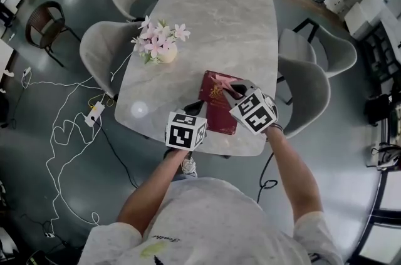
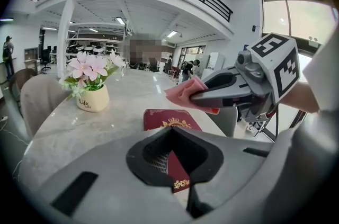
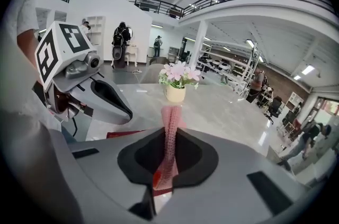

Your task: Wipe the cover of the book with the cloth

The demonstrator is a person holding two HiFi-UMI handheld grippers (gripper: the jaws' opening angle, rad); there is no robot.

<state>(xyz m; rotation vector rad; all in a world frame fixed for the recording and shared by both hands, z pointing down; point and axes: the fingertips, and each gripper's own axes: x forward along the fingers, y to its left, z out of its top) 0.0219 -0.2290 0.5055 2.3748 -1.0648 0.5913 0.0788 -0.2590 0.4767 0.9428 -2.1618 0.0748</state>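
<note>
A dark red book with gold print lies flat near the front edge of the marble table. My left gripper is shut, its tips over the book's near left part; the book shows through the hollow between its jaws. My right gripper is shut on a pink cloth and hovers just above the book's far half. The cloth stands up between the right jaws. The left gripper view shows that cloth held above the cover.
A cream pot of pink flowers stands on the table, left of and beyond the book. Grey chairs sit along both sides. White cables lie on the floor at the left. People stand far off.
</note>
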